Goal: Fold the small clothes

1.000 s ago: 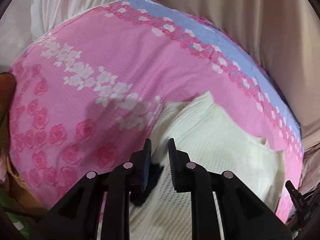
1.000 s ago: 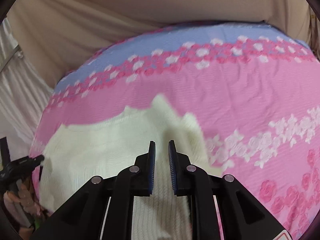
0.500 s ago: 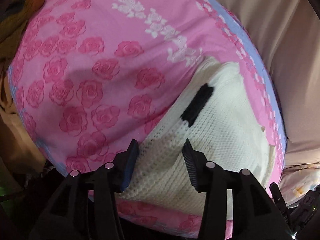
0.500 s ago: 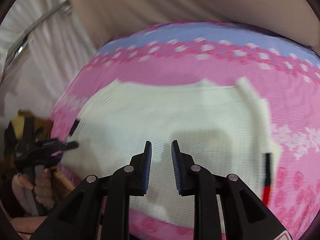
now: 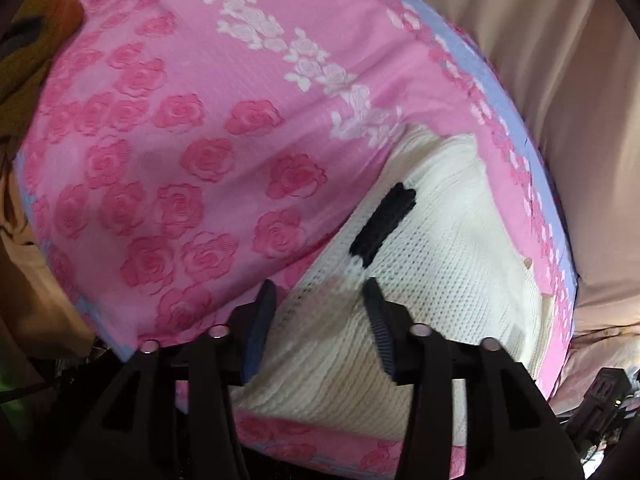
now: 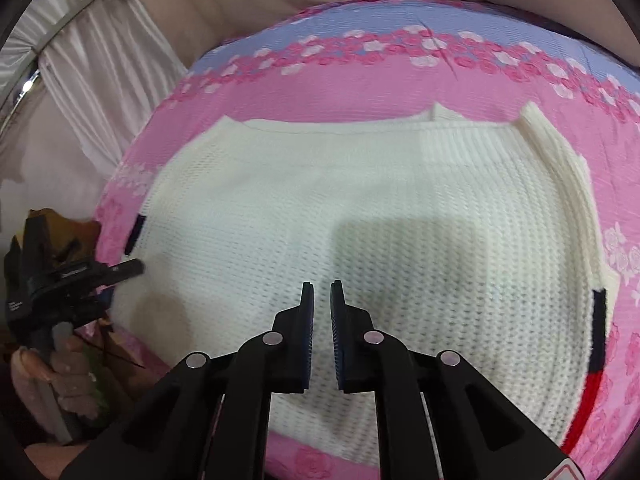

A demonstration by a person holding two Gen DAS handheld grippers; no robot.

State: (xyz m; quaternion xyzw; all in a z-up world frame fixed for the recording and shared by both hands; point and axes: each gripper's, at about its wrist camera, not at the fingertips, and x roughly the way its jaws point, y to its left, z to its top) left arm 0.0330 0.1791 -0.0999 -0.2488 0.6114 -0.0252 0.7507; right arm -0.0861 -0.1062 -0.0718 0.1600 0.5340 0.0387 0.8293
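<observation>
A second ago the cream knitted sweater (image 6: 384, 240) was bunched with a peak of cloth raised; now it lies spread flat on the pink rose-patterned sheet (image 5: 180, 160). The left gripper (image 5: 318, 320), then nearly closed at the black trim, now has its jaws parted and opening further, bare knit beneath them and nothing pinched. The right gripper (image 6: 322, 320) has gone from a slim gap to a narrower one, its jaws closing, empty above the sweater's middle.

The left wrist view alone shows the black cuff band (image 5: 384, 220) lying loose at about twelve o'clock from the tips. Only the right wrist view takes in the whole garment: ribbed hem at twelve o'clock, a black-and-red band (image 6: 596, 340) at three, white curtains (image 6: 92, 48) at ten, and a hand (image 6: 52, 384) holding the left gripper at the sweater's nine o'clock edge.
</observation>
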